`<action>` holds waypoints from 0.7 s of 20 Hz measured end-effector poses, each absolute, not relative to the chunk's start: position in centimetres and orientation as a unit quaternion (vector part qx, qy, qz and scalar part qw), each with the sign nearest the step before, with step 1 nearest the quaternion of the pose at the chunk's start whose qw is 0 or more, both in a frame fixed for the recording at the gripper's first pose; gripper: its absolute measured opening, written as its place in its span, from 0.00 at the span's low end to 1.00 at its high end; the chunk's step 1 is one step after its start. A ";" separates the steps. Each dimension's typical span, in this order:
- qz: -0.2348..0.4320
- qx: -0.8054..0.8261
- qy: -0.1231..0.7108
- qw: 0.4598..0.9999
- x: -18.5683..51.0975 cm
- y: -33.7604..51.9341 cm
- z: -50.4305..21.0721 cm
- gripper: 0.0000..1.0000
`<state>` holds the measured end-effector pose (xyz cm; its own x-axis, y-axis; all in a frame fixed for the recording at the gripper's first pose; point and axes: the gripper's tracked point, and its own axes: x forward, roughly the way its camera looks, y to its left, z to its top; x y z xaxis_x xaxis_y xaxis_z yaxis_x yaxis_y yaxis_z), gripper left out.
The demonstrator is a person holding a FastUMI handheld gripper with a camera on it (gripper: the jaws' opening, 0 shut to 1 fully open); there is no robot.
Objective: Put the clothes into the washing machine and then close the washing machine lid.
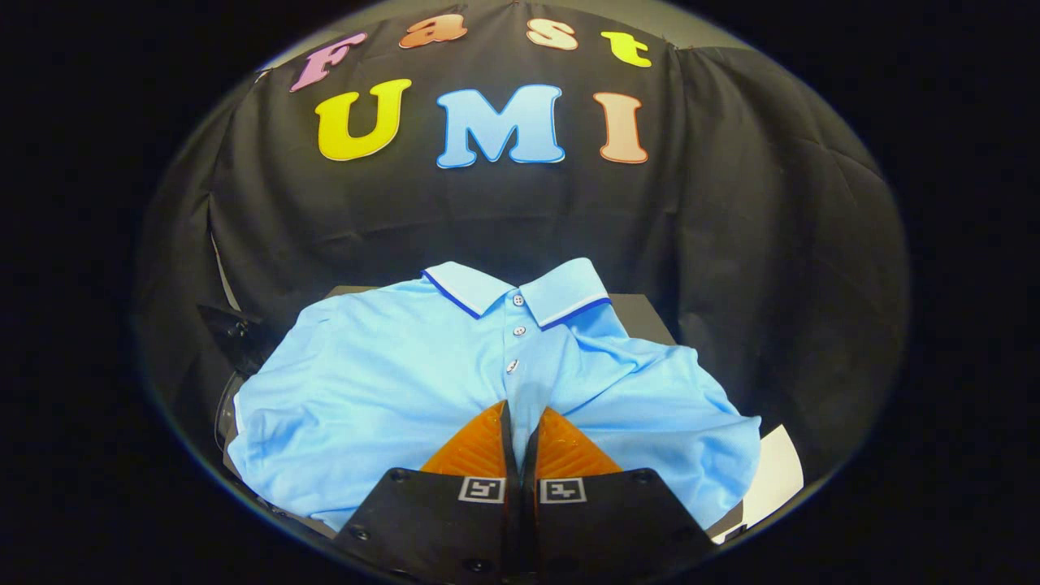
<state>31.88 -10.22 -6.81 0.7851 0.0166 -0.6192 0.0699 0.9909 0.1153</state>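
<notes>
The gripper (522, 406) stands with its fingers nearly together, a narrow fold of the shirt (390, 382) apparently pinched between the tips. The shirt lies spread, collar away from the fingers, over a dark surface (642, 313). Judged step: the pick-up. Next, a lift clear, provided the pinch holds more than one thin layer.
</notes>
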 end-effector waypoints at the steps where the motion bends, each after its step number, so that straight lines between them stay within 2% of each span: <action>1: -0.015 0.065 0.326 0.943 31.9 -10.2 -6.8 0.02; 14: 0.011 0.153 0.266 0.952 31.1 -10.1 -2.0 0.02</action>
